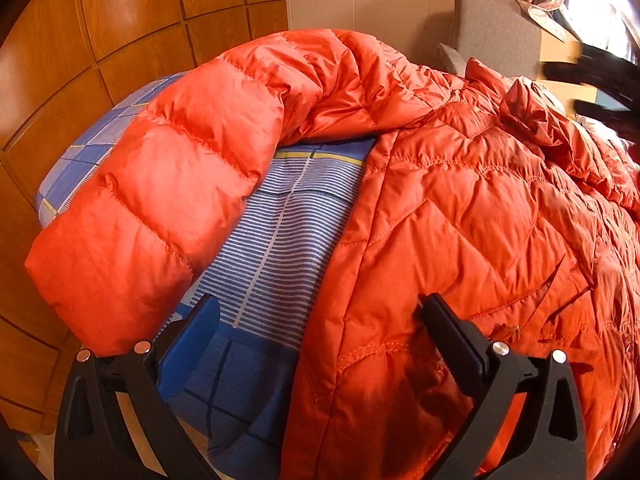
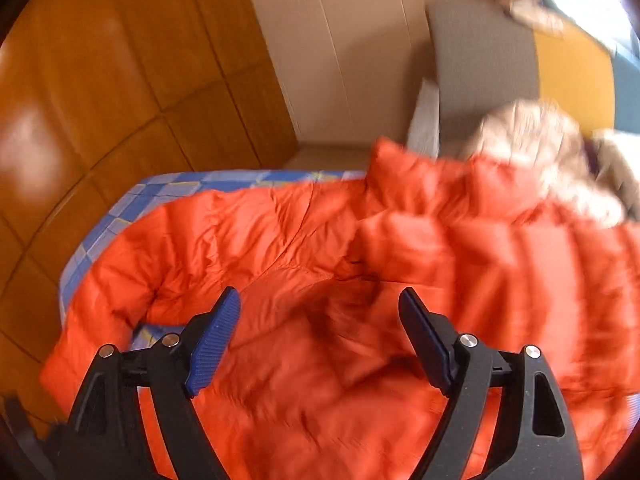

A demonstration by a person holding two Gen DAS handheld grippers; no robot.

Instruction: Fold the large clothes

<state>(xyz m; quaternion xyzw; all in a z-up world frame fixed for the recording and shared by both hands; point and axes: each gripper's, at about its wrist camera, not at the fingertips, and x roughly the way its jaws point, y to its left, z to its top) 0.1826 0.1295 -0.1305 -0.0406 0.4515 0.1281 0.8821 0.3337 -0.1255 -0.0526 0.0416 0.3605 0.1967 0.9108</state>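
An orange quilted down jacket (image 1: 460, 220) lies spread on a bed with a blue checked sheet (image 1: 276, 232). One sleeve (image 1: 160, 200) curves out to the left, reaching the bed's edge. My left gripper (image 1: 320, 312) stands open near the jacket's side edge. Its left finger is over the sheet and its right finger over the orange fabric, with nothing pinched. In the blurred right wrist view the jacket (image 2: 340, 360) fills the lower half, with a pale fur-trimmed hood (image 2: 532, 140) at the far right. My right gripper (image 2: 320, 304) hangs open above the jacket's body, gripping nothing.
Wooden wall panels (image 1: 120, 40) stand close behind the bed on the left. A grey chair (image 1: 496, 28) stands by the beige wall at the back right, with a bright window (image 1: 596, 4) beyond. A dark blurred shape (image 1: 600, 80) hovers at the right edge.
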